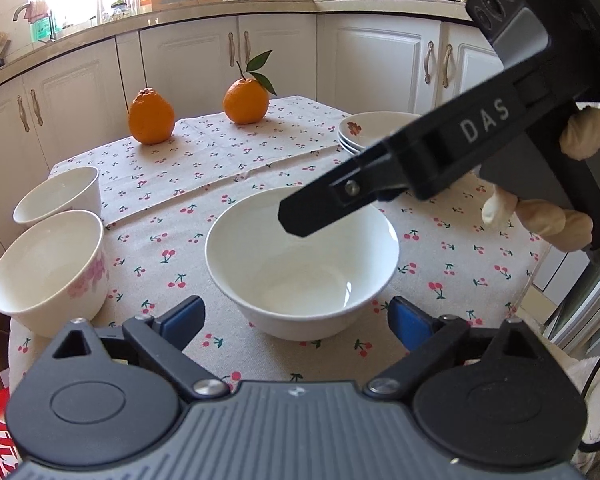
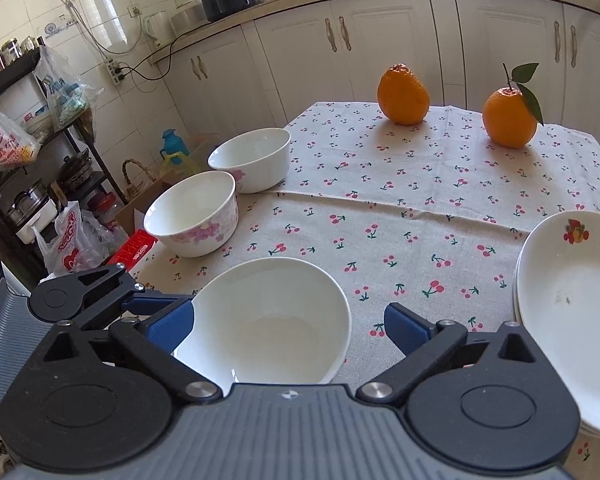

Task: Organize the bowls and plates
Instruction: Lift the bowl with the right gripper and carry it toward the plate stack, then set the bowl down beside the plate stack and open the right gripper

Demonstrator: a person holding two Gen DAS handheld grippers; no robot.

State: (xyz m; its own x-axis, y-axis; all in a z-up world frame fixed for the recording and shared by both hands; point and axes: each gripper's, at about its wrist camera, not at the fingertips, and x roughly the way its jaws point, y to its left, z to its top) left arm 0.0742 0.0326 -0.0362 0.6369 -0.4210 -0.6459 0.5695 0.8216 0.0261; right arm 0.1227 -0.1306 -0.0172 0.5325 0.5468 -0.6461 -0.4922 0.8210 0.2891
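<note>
A plain white bowl stands on the cherry-print tablecloth near the front edge. My left gripper is open, its blue pads on either side of the bowl's near wall, not touching. My right gripper is open above the bowl, and its black finger hangs over the rim. Two floral bowls stand at the left edge. A stack of white plates sits at the right.
Two oranges stand at the far side of the table. White kitchen cabinets run behind. Bags and a shelf rack crowd the floor to the left of the table.
</note>
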